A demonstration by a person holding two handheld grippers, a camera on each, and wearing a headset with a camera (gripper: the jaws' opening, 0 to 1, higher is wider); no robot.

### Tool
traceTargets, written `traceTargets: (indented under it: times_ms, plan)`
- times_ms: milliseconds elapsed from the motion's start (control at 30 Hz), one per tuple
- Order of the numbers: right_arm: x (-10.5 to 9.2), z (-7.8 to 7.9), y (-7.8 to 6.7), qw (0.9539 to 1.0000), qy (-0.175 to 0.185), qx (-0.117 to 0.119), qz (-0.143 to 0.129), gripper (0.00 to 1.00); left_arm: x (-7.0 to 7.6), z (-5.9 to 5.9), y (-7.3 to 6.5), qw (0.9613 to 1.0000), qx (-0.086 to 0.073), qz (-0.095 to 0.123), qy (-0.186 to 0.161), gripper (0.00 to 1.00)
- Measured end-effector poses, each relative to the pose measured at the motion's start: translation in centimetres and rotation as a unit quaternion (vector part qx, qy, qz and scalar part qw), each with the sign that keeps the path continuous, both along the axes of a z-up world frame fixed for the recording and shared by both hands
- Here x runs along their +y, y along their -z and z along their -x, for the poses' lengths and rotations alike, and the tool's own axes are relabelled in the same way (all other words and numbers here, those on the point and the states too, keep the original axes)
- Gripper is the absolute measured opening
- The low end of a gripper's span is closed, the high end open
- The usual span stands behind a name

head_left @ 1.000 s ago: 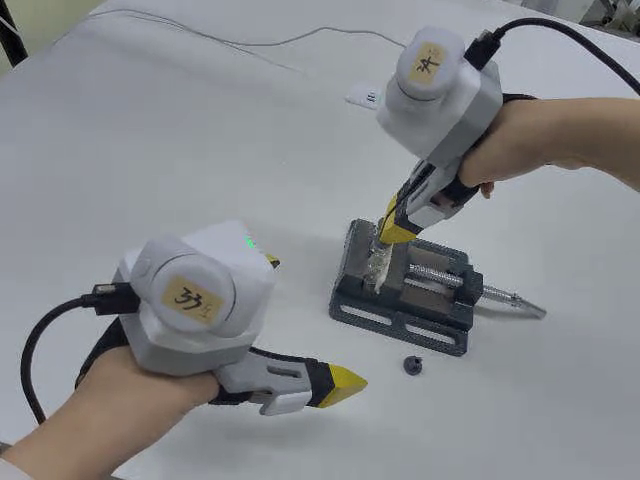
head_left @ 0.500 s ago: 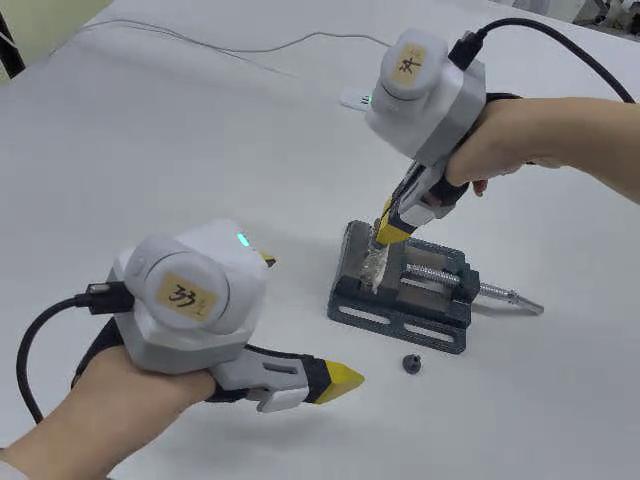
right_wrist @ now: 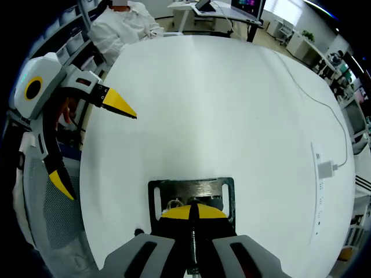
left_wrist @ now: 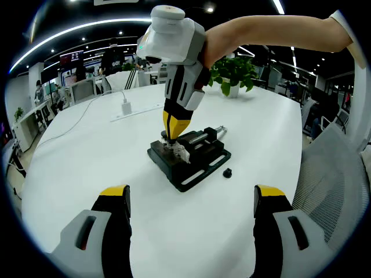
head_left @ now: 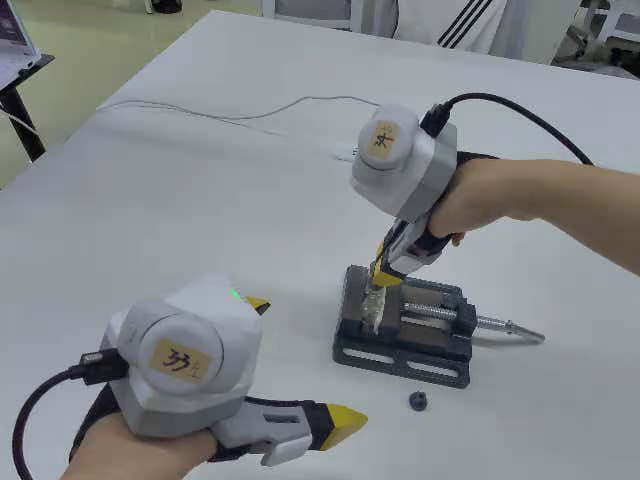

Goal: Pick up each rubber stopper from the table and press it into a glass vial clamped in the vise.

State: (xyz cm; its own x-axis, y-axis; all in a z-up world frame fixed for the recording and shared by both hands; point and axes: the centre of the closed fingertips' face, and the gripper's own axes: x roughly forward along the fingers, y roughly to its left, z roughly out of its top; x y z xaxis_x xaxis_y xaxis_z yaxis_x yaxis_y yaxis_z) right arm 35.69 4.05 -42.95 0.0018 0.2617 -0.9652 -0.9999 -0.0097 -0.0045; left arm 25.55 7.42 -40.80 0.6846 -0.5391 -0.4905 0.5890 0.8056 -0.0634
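A dark vise (head_left: 405, 338) stands on the white table, with clear glass vials (head_left: 374, 303) clamped in its jaws. My right gripper (head_left: 385, 277) points steeply down with its yellow tips shut and resting on top of the glass; whether anything sits between them is hidden. From the left gripper view the right gripper (left_wrist: 174, 130) meets the vise (left_wrist: 194, 159) at a dark cap. A loose dark rubber stopper (head_left: 419, 402) (left_wrist: 227, 172) lies just in front of the vise. My left gripper (head_left: 301, 363) (left_wrist: 191, 194) hovers open and holds nothing, nearer me on the left.
A white plug block (head_left: 345, 153) with a thin cable lies behind the vise. The vise screw handle (head_left: 510, 328) sticks out to the right. In the right gripper view the vise (right_wrist: 191, 188) sits close under the tips, and a seated person (right_wrist: 124, 26) is at the far table edge.
The head camera has tilted up, so more of the table's far side shows. My right gripper stays on the vial top; the left gripper holds its place, still open.
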Motion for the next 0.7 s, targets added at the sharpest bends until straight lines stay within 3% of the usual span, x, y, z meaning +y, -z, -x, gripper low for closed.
traceTargets:
  times_ms: [133, 333, 400, 500, 633, 700]
  plan:
    - [0.3, -0.5, 0.0, 0.9995, -0.015, 0.009, -0.027, 0.00, -0.3, -0.1, -0.5, 1.0000, -0.007, 0.001, 0.002, 0.86]
    - [0.5, -0.8, 0.3, 0.9983, 0.009, 0.032, -0.048, 0.00, -0.3, 0.3, -0.9, 0.9999, -0.010, -0.001, -0.002, 0.86]
    - [0.5, -0.6, 0.3, 0.9984, 0.007, 0.029, -0.049, 0.00, -0.2, 0.3, -0.9, 0.9999, -0.010, 0.001, -0.005, 0.86]
    - [0.4, -0.3, 0.2, 0.9978, -0.027, 0.013, -0.059, 0.00, -0.2, 0.3, -1.1, 0.9999, -0.014, -0.004, -0.005, 0.86]
    - [0.3, -0.5, 0.2, 0.9969, -0.001, 0.021, -0.076, 0.00, -0.4, 0.4, -1.9, 0.9997, -0.022, -0.004, -0.005, 0.85]
    - [0.3, -0.3, 0.2, 0.9967, -0.008, 0.015, -0.080, 0.00, -0.6, 0.5, -2.3, 0.9996, -0.026, -0.005, -0.003, 0.85]
